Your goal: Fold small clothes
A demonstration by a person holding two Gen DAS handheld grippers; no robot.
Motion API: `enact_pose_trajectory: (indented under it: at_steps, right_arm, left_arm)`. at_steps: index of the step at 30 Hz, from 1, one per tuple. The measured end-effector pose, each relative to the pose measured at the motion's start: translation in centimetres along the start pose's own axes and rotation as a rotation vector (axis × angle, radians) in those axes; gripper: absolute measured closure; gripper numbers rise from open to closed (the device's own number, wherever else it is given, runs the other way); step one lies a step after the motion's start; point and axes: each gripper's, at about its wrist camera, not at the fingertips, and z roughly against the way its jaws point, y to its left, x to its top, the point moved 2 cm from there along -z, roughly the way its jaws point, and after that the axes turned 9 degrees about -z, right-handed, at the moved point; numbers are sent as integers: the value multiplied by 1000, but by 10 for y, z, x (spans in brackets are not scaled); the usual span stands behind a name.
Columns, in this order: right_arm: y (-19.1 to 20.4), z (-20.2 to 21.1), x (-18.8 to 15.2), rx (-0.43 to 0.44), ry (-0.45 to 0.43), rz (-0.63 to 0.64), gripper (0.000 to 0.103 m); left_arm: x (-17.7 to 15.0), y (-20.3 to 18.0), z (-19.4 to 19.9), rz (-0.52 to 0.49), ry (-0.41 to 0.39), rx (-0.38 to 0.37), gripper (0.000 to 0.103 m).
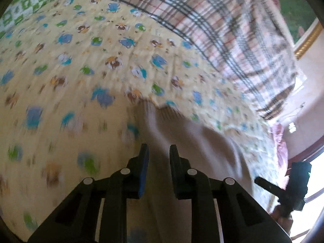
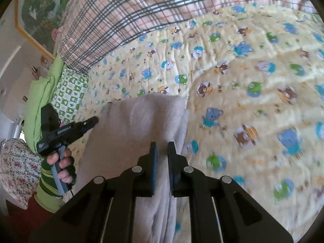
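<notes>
A beige fleece garment [image 2: 141, 119] hangs between both grippers above a yellow quilt [image 2: 253, 77] printed with animals. My right gripper [image 2: 162, 147] is shut on its edge, with the cloth running between the blue-padded fingers. My left gripper [image 1: 159, 151] holds the same garment [image 1: 182, 133], its jaws narrowly apart with cloth pinched between them. The left gripper also shows in the right wrist view [image 2: 95, 119], gripping the garment's left corner. The right gripper shows at the right edge of the left wrist view [image 1: 261, 182].
A plaid blanket [image 2: 125, 16] lies along the far side of the bed. A green checked pillow [image 2: 68, 93] and a green cushion [image 2: 40, 101] sit at the left. A framed picture [image 2: 38, 10] hangs on the wall. A floral cloth [image 2: 16, 166] lies at the left.
</notes>
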Motion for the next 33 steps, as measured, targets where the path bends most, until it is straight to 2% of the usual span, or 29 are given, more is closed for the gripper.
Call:
enact_pose_trajectory:
  at_steps: [3,4,5,6,10,11,15,19,21,24,25,26,27,29,31,33]
  right_arm:
    - [-1,19,-21,3,-6,-5,77]
    - [-2,26,-30,5,-7,-7,69]
    - [-2,31,-38,9,-9,-8,66]
    - [-2,37,-47,16,-9,-13,66]
    - [0,55,-83,59,-4,-5,66]
    - [1,58,-91,65,-2,1,66]
    - [6,61,-116,56,28,41,66]
    - [9,53,-125,26,42,73,66]
    - [8,50,-126,21,38,74,66]
    - [6,46,-123,21,36,54,67]
    - [5,45,-122,22,35,50,72]
    - [5,44,-121,23,38,47,90]
    - [6,44,-121,20,41,47,94]
    - [15,55,-117,29,8,79,95]
    - [24,76,-112,43,-48,114,95]
    - [23,83,-109,-13,-58,151,96]
  left_arm:
    - [-38,-12,27,-5,-2,-38,80]
    - [-50,-16,35,-9,-3,-46,78]
    - [-62,-22,44,-18,-3,-56,76]
    - [-76,-27,54,-33,-5,-65,74]
    - [-130,-49,90,-115,-1,-94,48]
    - [-145,-55,98,-143,3,-100,46]
    - [-189,-67,112,-233,36,-68,45]
    - [-207,-65,103,-247,60,-51,45]
    - [-209,-65,96,-259,58,-15,46]
    - [-206,-66,85,-281,47,26,48]
    - [-206,-68,81,-297,46,43,55]
    - [-205,-68,77,-304,56,58,72]
    - [-204,-67,72,-307,74,65,81]
    - [-205,-69,75,-304,65,73,88]
    - [-205,-72,85,-308,34,73,90]
    - [-205,-69,86,-288,36,58,92]
